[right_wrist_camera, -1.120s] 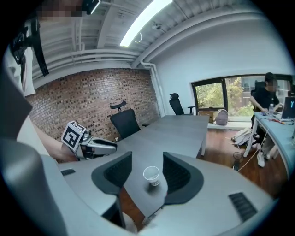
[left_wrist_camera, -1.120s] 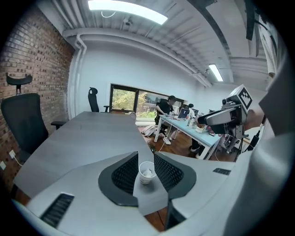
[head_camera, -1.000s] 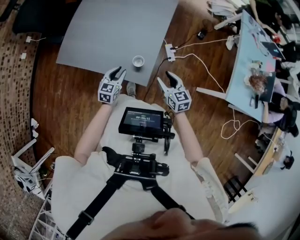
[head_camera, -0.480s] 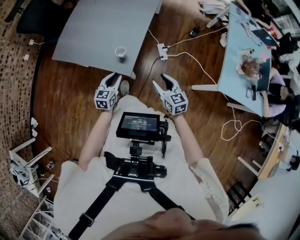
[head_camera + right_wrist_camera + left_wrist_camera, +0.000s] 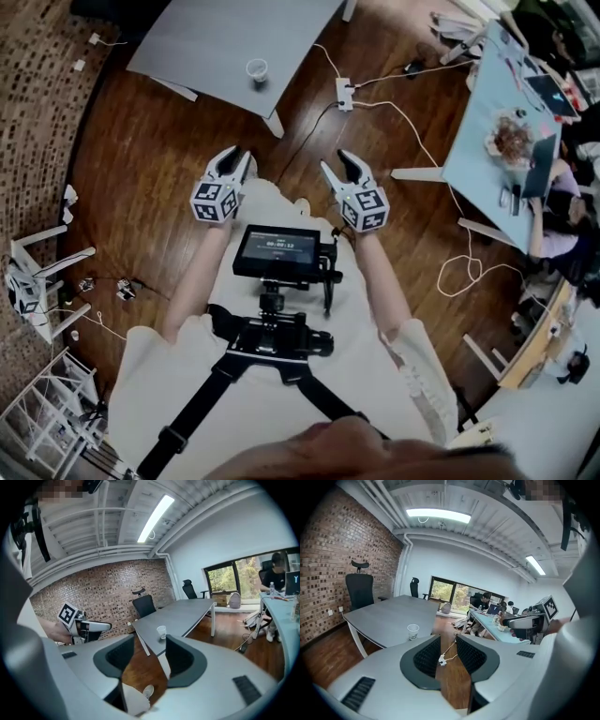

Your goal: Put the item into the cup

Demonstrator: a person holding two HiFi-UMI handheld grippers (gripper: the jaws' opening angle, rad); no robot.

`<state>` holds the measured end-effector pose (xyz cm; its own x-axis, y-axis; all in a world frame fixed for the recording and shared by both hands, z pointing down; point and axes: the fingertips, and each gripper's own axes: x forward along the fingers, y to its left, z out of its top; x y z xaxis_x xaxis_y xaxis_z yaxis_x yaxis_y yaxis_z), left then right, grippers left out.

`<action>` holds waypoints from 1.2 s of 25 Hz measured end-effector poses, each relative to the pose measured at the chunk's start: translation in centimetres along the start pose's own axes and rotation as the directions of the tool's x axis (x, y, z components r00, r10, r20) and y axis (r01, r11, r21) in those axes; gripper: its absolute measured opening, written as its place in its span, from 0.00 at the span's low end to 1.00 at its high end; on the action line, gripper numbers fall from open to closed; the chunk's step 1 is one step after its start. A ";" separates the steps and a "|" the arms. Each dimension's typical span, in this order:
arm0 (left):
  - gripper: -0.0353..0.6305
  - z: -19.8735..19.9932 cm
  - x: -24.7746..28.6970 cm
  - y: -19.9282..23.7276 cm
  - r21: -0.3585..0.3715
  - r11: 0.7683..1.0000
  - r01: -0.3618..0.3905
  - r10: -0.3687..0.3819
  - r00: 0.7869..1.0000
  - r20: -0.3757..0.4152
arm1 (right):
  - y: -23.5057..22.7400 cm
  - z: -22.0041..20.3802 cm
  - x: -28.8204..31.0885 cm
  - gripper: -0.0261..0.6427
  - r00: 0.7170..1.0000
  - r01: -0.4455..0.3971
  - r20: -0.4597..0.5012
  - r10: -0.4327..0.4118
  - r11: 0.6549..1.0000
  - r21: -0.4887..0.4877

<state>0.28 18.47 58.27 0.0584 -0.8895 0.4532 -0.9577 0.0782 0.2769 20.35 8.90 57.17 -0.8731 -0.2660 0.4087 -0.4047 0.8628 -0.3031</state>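
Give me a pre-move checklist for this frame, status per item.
1. Left gripper open and empty: ok.
2. Right gripper open and empty: ok.
3. Cup upright on the grey table: ok.
4. Item to load located: not ok, none seen in any view.
5. Cup within reach: probably not ok, open wood floor lies between both grippers and the table.
6. Cup empty inside: cannot tell.

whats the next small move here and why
Probably step closer to the grey table: the cup stands near its edge, well ahead of the left gripper and right gripper, both with jaws apart and empty. No item to drop in shows yet.
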 end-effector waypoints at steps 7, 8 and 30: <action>0.22 -1.3 -2.2 1.1 -0.030 0.999 -0.045 0.045 0.999 0.001 | 1.3 -0.3 -0.8 0.38 1.000 -0.014 0.014 0.014 1.000 0.017; 0.22 -1.3 -2.1 1.0 -0.030 0.999 -0.044 0.044 0.999 0.001 | 1.4 -0.5 -1.0 0.38 1.000 -0.015 0.012 0.015 1.000 0.019; 0.22 -1.4 -4.3 2.7 0.019 0.998 0.067 -0.066 0.997 -0.039 | 5.8 -2.1 1.6 0.38 1.000 0.026 -0.014 -0.026 1.000 0.016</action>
<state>-2.13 23.15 58.19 0.1321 -0.8747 0.4663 -0.9570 0.0101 0.2900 17.18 14.35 57.89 -0.8585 -0.2822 0.4282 -0.4316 0.8486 -0.3060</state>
